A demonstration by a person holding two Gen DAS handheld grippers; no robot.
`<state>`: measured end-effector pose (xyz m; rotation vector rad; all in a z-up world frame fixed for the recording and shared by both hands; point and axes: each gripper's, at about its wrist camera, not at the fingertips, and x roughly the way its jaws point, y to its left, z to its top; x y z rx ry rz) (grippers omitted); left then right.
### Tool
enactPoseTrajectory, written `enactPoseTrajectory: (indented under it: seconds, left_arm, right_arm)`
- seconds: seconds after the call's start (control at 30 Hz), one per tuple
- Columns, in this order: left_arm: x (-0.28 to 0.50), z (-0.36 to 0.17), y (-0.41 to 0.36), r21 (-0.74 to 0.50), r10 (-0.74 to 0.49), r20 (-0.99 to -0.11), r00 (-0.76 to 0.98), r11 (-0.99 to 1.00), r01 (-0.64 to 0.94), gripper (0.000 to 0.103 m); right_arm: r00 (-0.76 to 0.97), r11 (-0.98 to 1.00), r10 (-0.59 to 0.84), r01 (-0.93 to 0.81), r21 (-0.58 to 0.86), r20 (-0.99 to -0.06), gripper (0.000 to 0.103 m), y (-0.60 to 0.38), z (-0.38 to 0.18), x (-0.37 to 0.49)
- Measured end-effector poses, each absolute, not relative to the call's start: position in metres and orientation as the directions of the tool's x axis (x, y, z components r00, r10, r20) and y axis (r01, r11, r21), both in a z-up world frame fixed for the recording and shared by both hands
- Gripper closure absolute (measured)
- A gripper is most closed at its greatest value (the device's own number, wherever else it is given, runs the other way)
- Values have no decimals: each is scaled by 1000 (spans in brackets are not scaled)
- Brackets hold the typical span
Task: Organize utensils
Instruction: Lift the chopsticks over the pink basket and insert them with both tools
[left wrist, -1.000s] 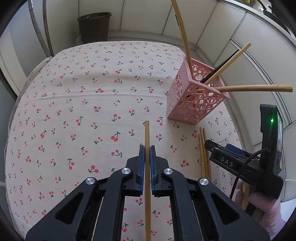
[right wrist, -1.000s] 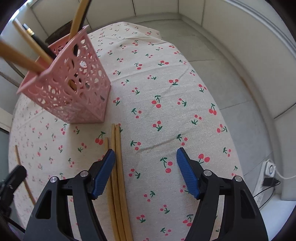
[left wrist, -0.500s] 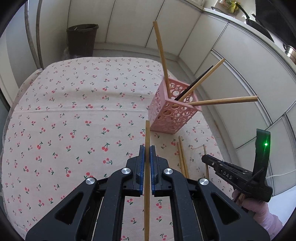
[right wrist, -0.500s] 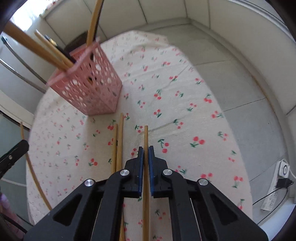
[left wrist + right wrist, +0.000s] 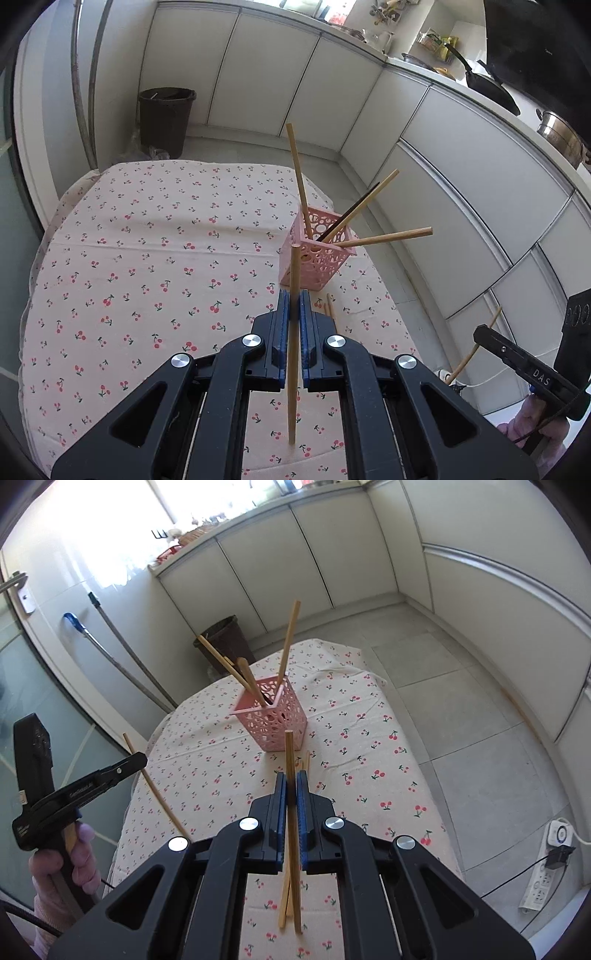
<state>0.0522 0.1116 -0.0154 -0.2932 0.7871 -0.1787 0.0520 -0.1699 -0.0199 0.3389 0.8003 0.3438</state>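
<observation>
A pink perforated holder (image 5: 317, 260) stands on the cherry-print tablecloth (image 5: 147, 258) with several wooden chopsticks and a dark one leaning out of it; it also shows in the right wrist view (image 5: 271, 720). My left gripper (image 5: 294, 295) is shut on a wooden chopstick (image 5: 293, 332), held high above the table. My right gripper (image 5: 291, 777) is shut on another wooden chopstick (image 5: 291, 812), also lifted. Two more chopsticks (image 5: 303, 760) lie on the cloth in front of the holder.
A dark waste bin (image 5: 166, 118) stands on the floor beyond the table. White cabinets (image 5: 461, 203) run along the right. A mop (image 5: 110, 646) leans at the wall. A power strip (image 5: 543, 871) lies on the floor at right.
My right gripper closed on a chopstick from the cloth and lifted it. Both grippers have risen well above the table, each with its chopstick, and the holder looks farther away.
</observation>
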Motion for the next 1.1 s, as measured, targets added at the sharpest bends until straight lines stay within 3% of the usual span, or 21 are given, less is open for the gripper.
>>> enactPoseTrajectory:
  seconds: [0.23, 0.6, 0.9, 1.0, 1.03, 1.1]
  left_arm:
    - [45, 33, 114, -313, -228, -603, 765, 949, 36, 98]
    - [109, 122, 98, -261, -190, -503, 843, 963, 62, 98]
    - [171, 105, 78, -220, -158, -515, 843, 974, 48, 98]
    - [193, 82, 70, -200, -178, -586, 790, 977, 72, 97]
    - [195, 77, 72, -204, -177, -597, 782, 977, 66, 92]
    - [189, 74, 83, -237, -169, -585, 793, 971, 32, 71]
  right_arm:
    - [719, 901, 391, -172, 398, -575, 98, -196, 42, 45]
    - [846, 887, 352, -164, 432, -400, 98, -219, 163, 121]
    - [841, 898, 369, -214, 384, -395, 97, -190, 178, 176]
    - [828, 899, 379, -224, 376, -413, 97, -177, 171, 191]
    - [822, 898, 383, -226, 377, -420, 97, -173, 169, 195]
    - [812, 898, 389, -229, 376, -435, 97, -165, 163, 200]
